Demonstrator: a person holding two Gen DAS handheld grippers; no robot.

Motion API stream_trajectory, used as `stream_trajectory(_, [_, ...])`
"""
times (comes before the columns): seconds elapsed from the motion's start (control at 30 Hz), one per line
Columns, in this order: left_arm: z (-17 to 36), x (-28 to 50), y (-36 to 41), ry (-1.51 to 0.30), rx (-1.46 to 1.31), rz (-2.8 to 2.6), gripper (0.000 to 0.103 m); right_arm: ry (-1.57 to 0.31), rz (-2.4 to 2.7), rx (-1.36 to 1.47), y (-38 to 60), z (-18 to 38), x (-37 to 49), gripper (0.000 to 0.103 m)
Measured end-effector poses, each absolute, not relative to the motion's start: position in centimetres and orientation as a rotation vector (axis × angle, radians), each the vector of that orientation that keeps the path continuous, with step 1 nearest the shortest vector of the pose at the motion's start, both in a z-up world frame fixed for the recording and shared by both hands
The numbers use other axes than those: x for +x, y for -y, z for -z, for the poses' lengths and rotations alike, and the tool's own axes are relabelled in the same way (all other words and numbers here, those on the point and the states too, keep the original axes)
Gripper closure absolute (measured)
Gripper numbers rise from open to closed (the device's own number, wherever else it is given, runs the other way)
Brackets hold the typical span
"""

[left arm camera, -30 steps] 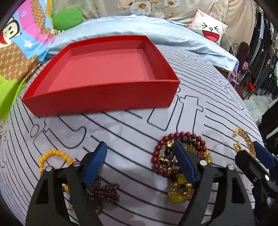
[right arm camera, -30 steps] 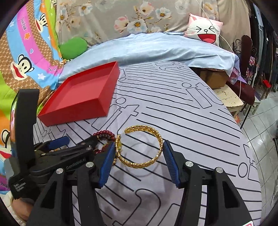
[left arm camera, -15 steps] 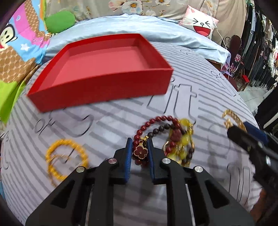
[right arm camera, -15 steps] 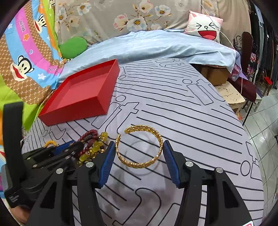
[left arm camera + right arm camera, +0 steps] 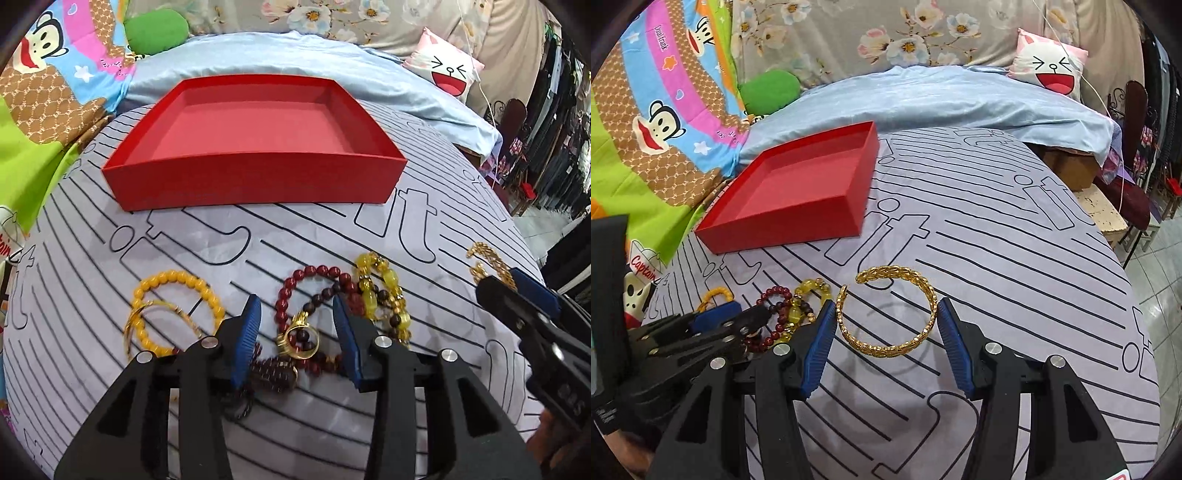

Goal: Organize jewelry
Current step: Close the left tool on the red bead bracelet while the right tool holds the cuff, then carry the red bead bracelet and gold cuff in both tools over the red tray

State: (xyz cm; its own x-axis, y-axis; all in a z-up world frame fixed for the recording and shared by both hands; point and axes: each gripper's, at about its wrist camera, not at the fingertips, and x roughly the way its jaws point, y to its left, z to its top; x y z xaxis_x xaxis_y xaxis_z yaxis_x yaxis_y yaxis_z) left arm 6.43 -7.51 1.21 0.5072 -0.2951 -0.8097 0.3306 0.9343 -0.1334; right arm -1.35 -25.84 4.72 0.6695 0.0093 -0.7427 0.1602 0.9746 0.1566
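the left gripper [image 5: 297, 336] has just been opening; its jaws stand partly apart over a dark red bead bracelet [image 5: 314, 291] and gold ring [image 5: 300, 338], pads pressing nothing. the right gripper [image 5: 886, 332] stands open around a gold cuff bangle [image 5: 886, 314] (lying on the striped cloth [image 5: 997, 240]). the red tray [image 5: 255, 147] sits beyond, empty.

Red tray [image 5: 255, 181], gold bangle [image 5: 886, 314], grey striped cloth [image 5: 997, 258].
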Motion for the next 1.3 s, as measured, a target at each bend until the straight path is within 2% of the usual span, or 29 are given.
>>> stream_trajectory(0.07, [-0.6, 6.8, 7.8, -0.975, 0.042, 0.379, 0.066, -0.836, 0.086, 0.215, 25.7, -4.8, -1.3, 0.049])
stream_trajectory(0.17, [-0.7, 6.8, 7.7, -0.964, 0.035, 0.393, 0.082, -0.837, 0.086, 0.214, 25.8, -4.8, -1.3, 0.049])
stream_trajectory(0.23, [-0.8, 7.0, 7.4, -0.971, 0.010, 0.407, 0.088, -0.839, 0.085, 0.214, 25.7, -4.8, -1.3, 0.049])
stream_trajectory(0.7, [-0.5, 8.3, 7.3, -0.960, 0.000, 0.396, 0.087, -0.847, 0.073, 0.205, 25.1, -4.6, -0.9, 0.049])
stream_trajectory(0.83, [-0.5, 8.4, 7.5, -0.954, 0.008, 0.413, 0.084, -0.849, 0.075, 0.207, 25.1, -4.6, -0.7, 0.049])
stream_trajectory(0.87, [-0.5, 8.3, 7.7, -0.948, 0.023, 0.414, 0.084, -0.850, 0.075, 0.206, 25.1, -4.6, -0.7, 0.049])
stream_trajectory(0.93, [-0.4, 8.2, 7.8, -0.945, 0.036, 0.421, 0.096, -0.849, 0.074, 0.205, 25.1, -4.6, -0.7, 0.049])
stream_trajectory(1.1, [-1.4, 7.5, 7.2, -0.935, 0.004, 0.441, 0.096, -0.842, 0.072, 0.204, 25.1, -4.9, -0.9, 0.049])
stream_trajectory(1.3, [-5.6, 6.5, 5.7, -0.882, -0.069, 0.480, 0.096, -0.825, 0.060, 0.203, 24.8, -5.6, -0.9, 0.049])
